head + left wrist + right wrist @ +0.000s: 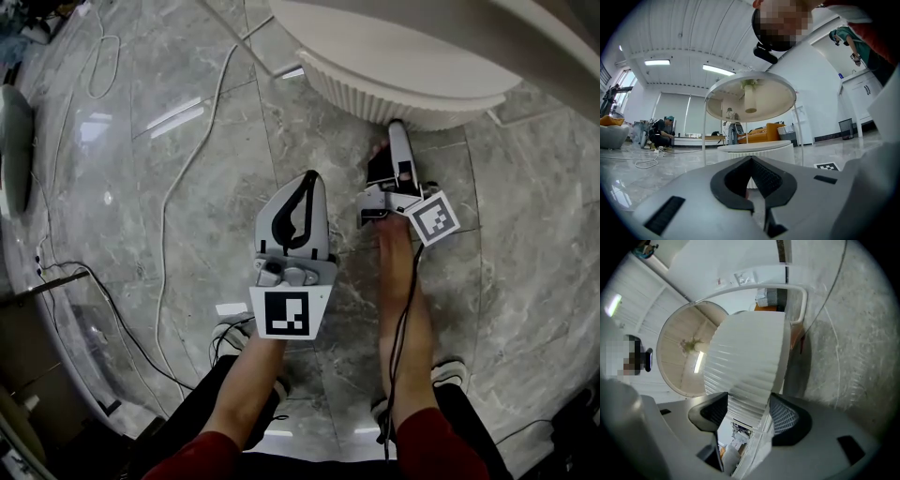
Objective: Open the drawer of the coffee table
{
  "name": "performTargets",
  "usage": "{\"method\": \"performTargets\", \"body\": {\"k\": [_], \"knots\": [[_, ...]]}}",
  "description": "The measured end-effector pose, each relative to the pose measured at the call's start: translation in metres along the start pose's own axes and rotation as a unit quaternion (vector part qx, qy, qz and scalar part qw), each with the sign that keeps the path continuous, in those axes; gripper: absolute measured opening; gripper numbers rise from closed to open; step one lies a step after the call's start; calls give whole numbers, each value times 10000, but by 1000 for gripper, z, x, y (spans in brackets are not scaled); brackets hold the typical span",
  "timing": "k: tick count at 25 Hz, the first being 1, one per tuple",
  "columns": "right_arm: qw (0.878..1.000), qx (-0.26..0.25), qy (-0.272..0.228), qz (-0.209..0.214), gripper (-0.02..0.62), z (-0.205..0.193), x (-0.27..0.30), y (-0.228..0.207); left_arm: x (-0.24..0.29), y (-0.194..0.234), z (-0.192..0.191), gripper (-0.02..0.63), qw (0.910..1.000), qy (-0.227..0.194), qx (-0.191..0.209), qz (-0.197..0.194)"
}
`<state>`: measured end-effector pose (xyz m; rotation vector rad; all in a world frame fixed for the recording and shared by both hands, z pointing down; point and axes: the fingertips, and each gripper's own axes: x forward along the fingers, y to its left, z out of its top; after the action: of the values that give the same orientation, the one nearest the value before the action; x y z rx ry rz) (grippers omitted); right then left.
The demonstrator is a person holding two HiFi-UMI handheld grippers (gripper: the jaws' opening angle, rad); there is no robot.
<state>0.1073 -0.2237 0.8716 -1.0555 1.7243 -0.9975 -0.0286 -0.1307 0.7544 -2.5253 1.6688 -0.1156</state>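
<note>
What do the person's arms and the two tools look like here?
The left tool and right tool are light grey with black pads; each carries a cube with black-and-white square markers. A thin black cable runs along the right arm. The sleeves are dark red.

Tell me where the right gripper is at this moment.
In the head view, the right gripper is right of centre, its tips at the ribbed side of the coffee table, ahead of and right of the left gripper.
</note>
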Motion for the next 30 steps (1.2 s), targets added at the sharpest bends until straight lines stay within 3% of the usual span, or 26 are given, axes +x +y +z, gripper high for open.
{"method": "performTargets", "body": {"k": [14, 20, 26, 30], "knots": [[9998, 22, 176, -50, 284, -21, -45, 25, -15, -3, 12, 12, 9999, -95, 58, 85], [9992, -22, 351, -206, 284, -40, -82, 40, -35, -4, 9, 12, 9999, 66, 20, 135], [9986, -127, 456, -244, 284, -56, -116, 60, -53, 8, 6, 12, 9983, 169, -337, 450], [9974, -82, 464, -544, 284, -66, -143, 56, -59, 4, 2, 12, 9991, 224, -151, 314]]}}
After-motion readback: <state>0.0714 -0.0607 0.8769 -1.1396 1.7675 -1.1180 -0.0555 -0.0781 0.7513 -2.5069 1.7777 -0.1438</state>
